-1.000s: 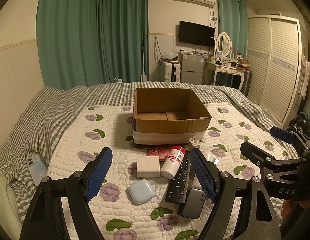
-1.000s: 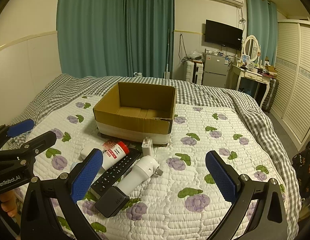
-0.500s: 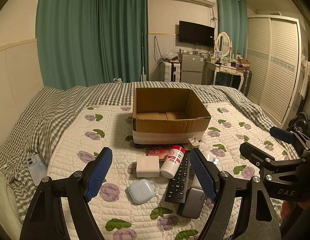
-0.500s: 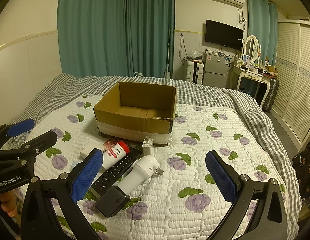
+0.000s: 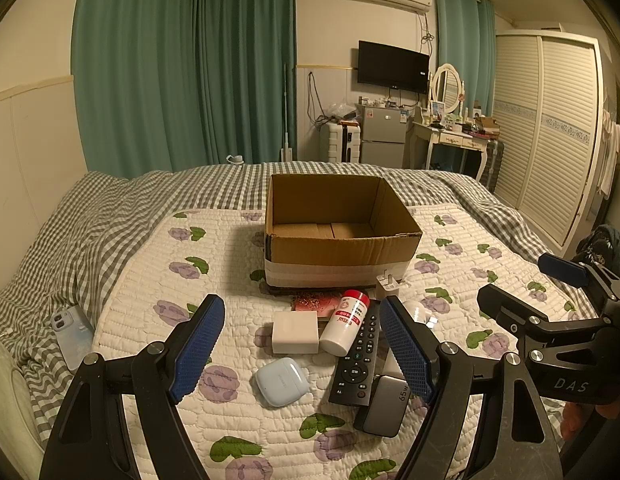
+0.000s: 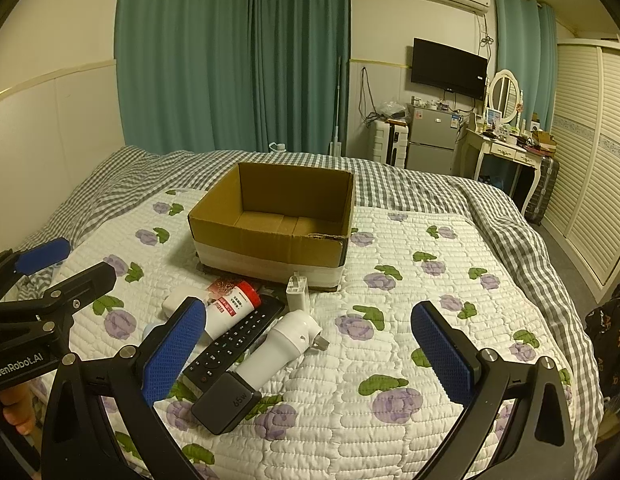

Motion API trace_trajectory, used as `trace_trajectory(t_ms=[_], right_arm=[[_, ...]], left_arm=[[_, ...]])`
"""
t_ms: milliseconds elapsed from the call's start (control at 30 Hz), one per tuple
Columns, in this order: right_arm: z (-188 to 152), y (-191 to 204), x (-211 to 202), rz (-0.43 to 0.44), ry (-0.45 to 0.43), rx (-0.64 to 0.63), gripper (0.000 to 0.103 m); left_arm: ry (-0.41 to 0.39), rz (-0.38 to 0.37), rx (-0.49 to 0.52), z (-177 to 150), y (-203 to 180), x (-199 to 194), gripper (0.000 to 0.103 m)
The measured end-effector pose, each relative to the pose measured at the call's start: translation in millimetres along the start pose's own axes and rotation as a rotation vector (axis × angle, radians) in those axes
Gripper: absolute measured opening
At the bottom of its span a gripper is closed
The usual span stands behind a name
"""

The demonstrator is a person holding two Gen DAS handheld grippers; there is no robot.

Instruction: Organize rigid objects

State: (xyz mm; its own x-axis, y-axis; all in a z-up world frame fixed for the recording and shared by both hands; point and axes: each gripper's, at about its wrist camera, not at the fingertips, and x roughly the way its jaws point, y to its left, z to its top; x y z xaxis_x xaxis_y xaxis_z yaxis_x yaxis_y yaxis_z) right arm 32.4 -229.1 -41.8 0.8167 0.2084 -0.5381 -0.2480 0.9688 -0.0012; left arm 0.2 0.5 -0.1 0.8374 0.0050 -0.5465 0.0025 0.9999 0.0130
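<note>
Hovering unchanged over the past second, the left gripper (image 5: 302,344) and right gripper (image 6: 310,350) are held spread and empty above the quilt's near edge, where the remote control (image 5: 357,354) and chargers lie clustered before the empty cardboard box (image 5: 337,236), so sorting is judged unstarted.

We see a brown corrugated cardboard box (image 5: 341,236) with matt paper walls and a smooth white band, on a quilted white floral cloth bedspread (image 6: 409,320). The black plastic remote control (image 5: 357,360) looks matt, the white plastic bottle with a red cap (image 5: 343,326) slightly glossy. Our grippers' blue finger pads (image 5: 198,344) have a rough mesh texture.
</note>
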Motion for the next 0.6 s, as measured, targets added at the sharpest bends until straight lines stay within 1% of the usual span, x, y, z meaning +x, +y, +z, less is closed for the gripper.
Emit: trace_trajectory(t_ms=[300,500,600], right_arm=[[0.7,-0.3,-0.1,0.0,0.001,0.0,0.103],[-5.8,3.8,6.5,0.006,0.009,0.003,0.103],[-6.6,7.9,10.3,0.002,0.021,-0.008,0.103]], left_arm=[[0.0,0.004,-0.001,-0.6,-0.3,0.1,0.083],[-0.025,0.013,-0.016,-0.5,2.7,-2.8,0.083],[-0.001,0.026,-0.017,-2.6,6.8,6.9,0.083]])
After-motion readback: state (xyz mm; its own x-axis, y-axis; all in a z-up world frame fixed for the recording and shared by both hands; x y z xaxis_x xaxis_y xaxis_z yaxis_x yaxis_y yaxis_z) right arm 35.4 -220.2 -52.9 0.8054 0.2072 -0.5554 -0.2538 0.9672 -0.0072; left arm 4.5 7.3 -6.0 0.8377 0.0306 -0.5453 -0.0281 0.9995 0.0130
